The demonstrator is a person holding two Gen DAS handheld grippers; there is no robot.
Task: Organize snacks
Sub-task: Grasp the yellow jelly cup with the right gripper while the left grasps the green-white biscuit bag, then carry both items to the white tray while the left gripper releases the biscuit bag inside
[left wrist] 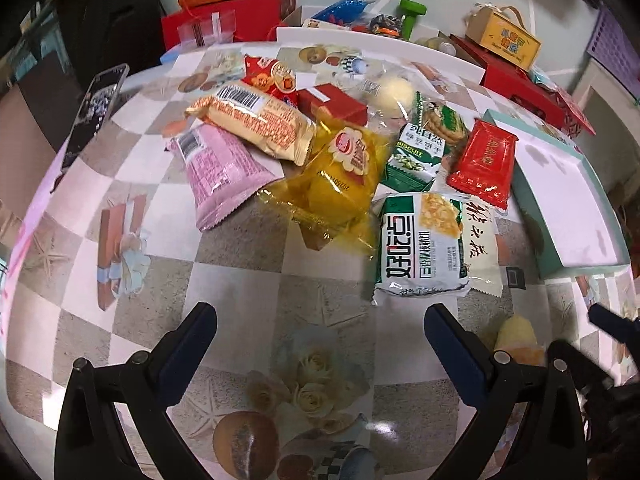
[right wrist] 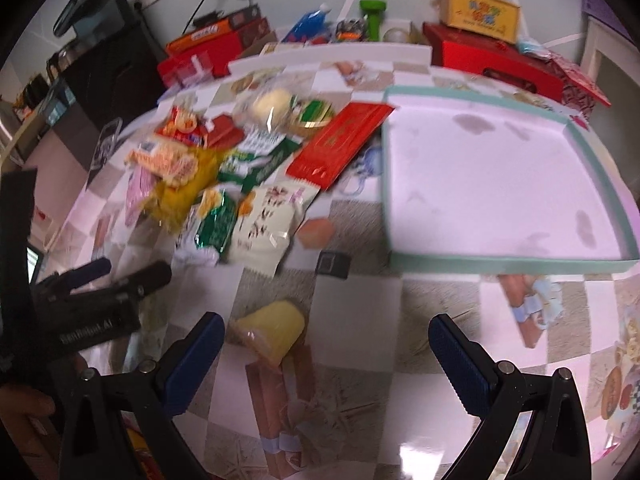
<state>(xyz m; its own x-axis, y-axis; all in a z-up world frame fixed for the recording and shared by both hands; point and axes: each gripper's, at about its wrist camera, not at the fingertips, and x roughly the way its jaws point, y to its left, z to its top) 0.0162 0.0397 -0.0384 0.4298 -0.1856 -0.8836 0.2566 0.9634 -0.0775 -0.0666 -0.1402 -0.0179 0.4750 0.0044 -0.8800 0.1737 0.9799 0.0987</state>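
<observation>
A pile of snack packets lies on the patterned tablecloth: a pink packet (left wrist: 218,172), a yellow packet (left wrist: 340,184), a green-and-white packet (left wrist: 420,244), a red packet (left wrist: 484,164) and others. A shallow teal-rimmed tray (left wrist: 532,200) (right wrist: 394,200) stands empty at the right. A small yellow wrapped cake (right wrist: 272,328) lies just ahead of my right gripper (right wrist: 326,344), near its left finger. My left gripper (left wrist: 320,332) is open and empty, short of the pile. My right gripper is open and empty too.
Red boxes (right wrist: 492,56), a yellow carton (right wrist: 480,12), a green dumbbell (left wrist: 412,16) and a blue pouch (left wrist: 344,8) crowd the far edge. A phone (left wrist: 98,108) lies at the left. A small black object (right wrist: 332,264) lies by the tray.
</observation>
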